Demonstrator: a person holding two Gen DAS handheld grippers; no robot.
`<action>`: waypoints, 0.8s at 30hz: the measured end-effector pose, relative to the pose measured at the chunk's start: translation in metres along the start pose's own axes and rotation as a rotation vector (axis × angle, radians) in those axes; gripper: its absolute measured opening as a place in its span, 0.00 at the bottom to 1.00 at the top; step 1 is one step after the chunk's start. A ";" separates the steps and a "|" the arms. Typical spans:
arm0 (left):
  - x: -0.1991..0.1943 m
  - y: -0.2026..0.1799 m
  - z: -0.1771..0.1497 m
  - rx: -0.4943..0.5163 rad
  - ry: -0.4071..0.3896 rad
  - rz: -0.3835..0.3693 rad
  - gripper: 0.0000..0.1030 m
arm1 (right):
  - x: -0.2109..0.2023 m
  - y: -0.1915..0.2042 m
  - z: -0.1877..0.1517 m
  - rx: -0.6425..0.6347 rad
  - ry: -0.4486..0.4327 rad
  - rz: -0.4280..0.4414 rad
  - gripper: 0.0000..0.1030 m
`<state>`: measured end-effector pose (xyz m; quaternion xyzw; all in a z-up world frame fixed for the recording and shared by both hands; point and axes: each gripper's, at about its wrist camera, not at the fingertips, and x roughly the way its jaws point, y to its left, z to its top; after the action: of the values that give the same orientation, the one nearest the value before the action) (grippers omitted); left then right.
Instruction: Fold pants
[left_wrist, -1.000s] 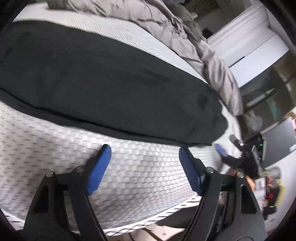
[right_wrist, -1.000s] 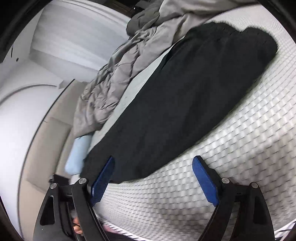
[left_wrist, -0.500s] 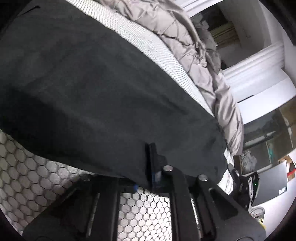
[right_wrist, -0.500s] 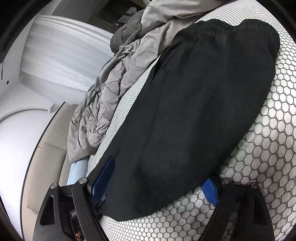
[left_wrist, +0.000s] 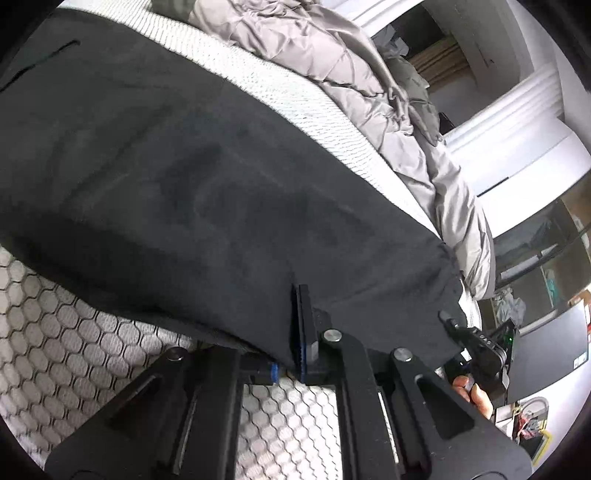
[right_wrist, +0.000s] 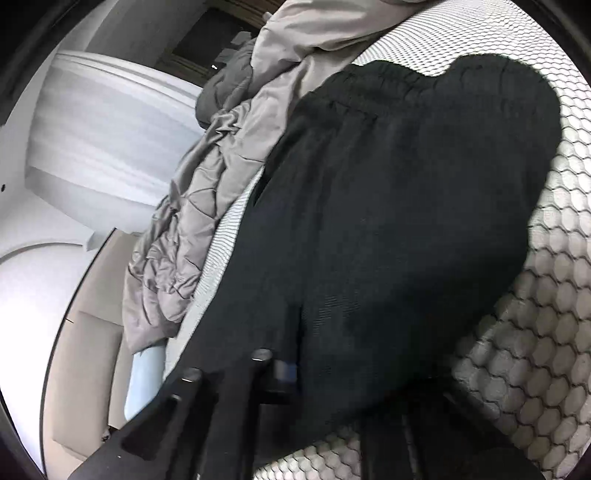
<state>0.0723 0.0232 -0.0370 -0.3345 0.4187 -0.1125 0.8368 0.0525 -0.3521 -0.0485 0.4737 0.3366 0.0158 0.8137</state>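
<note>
Black pants (left_wrist: 221, 184) lie lengthwise on a white hexagon-quilted mattress (left_wrist: 55, 350). My left gripper (left_wrist: 301, 295) is shut on the pants' near long edge, not far from the leg end, with one blue pad (left_wrist: 303, 332) showing against the cloth. In the right wrist view the pants (right_wrist: 406, 221) stretch away to the elastic waistband (right_wrist: 388, 85). My right gripper (right_wrist: 295, 354) has its jaws closing on the near leg end. Fabric is pinched between them and drapes over the fingers. The right gripper (left_wrist: 480, 343) and a hand also show at the leg end in the left wrist view.
A crumpled grey duvet (left_wrist: 369, 74) lies along the far side of the mattress (right_wrist: 535, 332), close to the pants. A light blue pillow (right_wrist: 146, 376) sits beyond the leg end. A dark monitor (left_wrist: 546, 350) and shelves stand off the bed's end.
Both grippers moved forward and down from the bare mattress onto the pants. The left shut on the near edge first; the right then closed on the leg end.
</note>
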 end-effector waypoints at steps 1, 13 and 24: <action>-0.007 -0.004 -0.001 0.023 0.000 -0.016 0.05 | -0.013 0.000 0.000 -0.007 -0.024 0.000 0.04; -0.038 -0.022 -0.020 0.203 -0.005 0.160 0.31 | -0.090 -0.005 -0.010 -0.167 -0.062 -0.191 0.49; -0.046 -0.067 -0.030 0.468 -0.084 0.326 0.80 | -0.080 0.090 -0.056 -0.667 -0.131 -0.250 0.84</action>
<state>0.0266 -0.0192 0.0228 -0.0651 0.3944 -0.0561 0.9149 -0.0145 -0.2879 0.0461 0.1376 0.3157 -0.0052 0.9388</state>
